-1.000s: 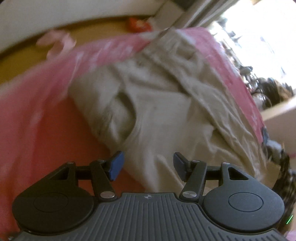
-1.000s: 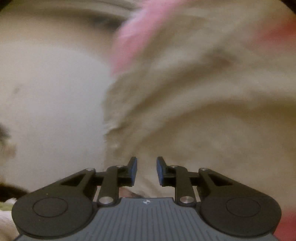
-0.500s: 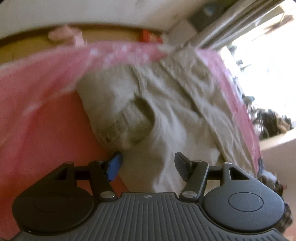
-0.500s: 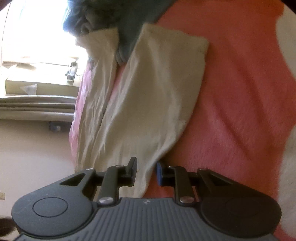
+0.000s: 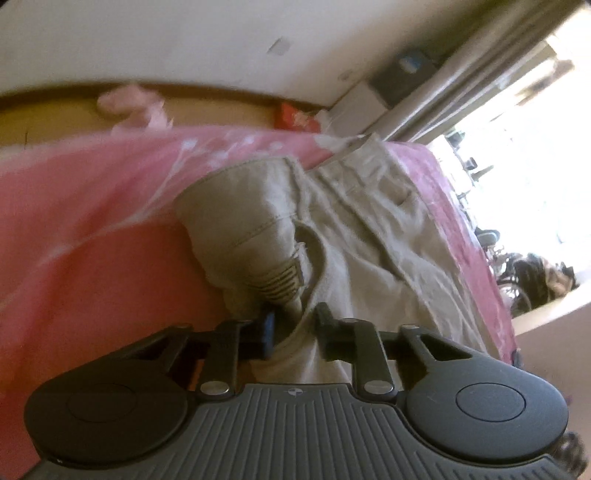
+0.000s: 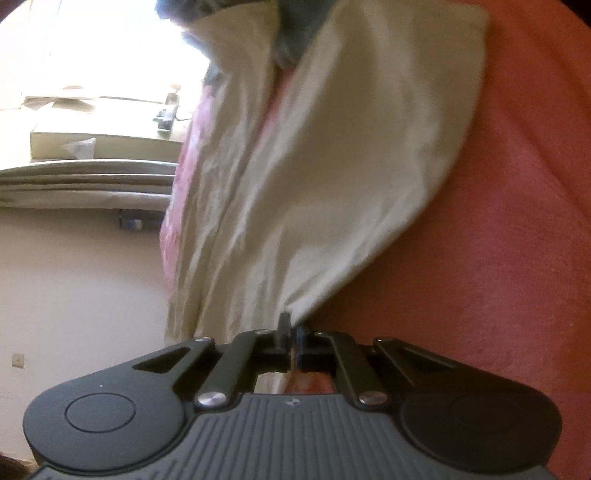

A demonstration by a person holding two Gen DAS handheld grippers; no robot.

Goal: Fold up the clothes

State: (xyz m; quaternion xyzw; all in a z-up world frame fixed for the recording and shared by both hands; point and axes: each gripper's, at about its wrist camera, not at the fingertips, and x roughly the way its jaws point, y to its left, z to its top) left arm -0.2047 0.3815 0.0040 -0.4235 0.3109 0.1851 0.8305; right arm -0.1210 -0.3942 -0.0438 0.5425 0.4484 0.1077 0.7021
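1. Where the left gripper (image 5: 293,328) stood wide w/ bare gap 0.5 s ago, its jaws have now narrowed around a bunch of the beige trousers (image 5: 332,236) at the waistband edge; cloth fills the gap, the blue pad touches it on one side; firm clamp or not, can't tell.
2. Right gripper (image 6: 293,332) was narrowly apart w/ the leg edge between the tips 0.5 s ago; now the jaws are pressed together on the trousers' (image 6: 332,166) corner, lower centre of the right view; cloth rises from the tips toward upper centre.
3. Trousers lie on the pink bedspread (image 5: 92,240); in the left view they fill the centre and run to the right, waistband + ribbed patch just above the tips, closer and larger than before.
4. Right view: a dark grey garment (image 6: 295,33) overlaps the trousers at the top centre, as before; pink spread fills the right half.
5. Background, left view: pale pink cloth (image 5: 133,107) upper left, red item (image 5: 295,118) top centre, bright window (image 5: 524,122) upper right; blurred.
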